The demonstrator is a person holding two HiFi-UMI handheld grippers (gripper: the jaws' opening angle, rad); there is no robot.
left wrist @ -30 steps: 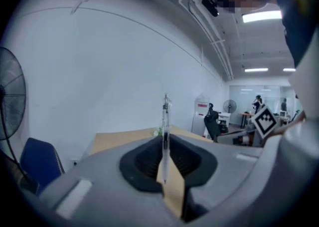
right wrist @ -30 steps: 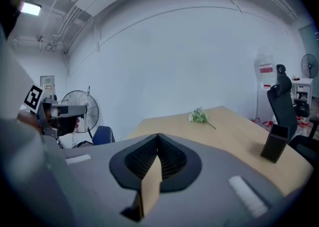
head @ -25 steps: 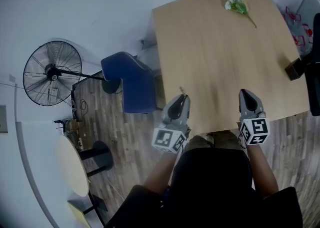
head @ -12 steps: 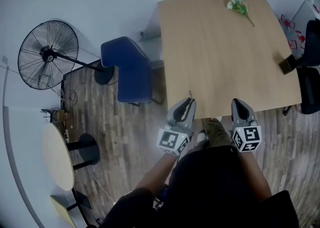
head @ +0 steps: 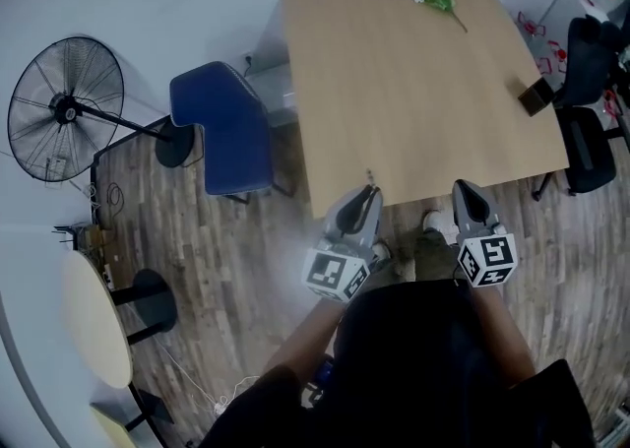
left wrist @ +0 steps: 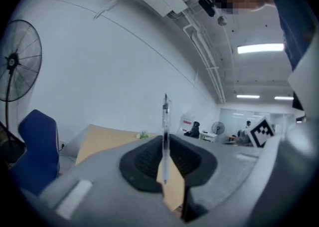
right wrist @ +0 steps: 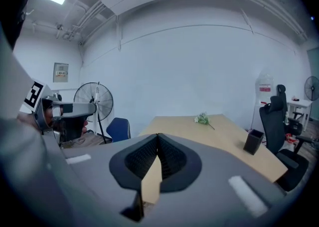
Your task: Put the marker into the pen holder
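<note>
Left gripper [left wrist: 164,157] is pinching the marker [left wrist: 165,121], long axis standing upright, tip pointing up; right gripper [right wrist: 158,143] is pressing its jaws together, empty.

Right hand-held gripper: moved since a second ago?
Yes. The right hand-held gripper has pulled back toward the person: earlier it reached over the table, now it sits just off its near edge.

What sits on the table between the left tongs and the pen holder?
Nothing: in the head view, bare table separates the left tongs, gripping the marker, from the pen holder.
</note>
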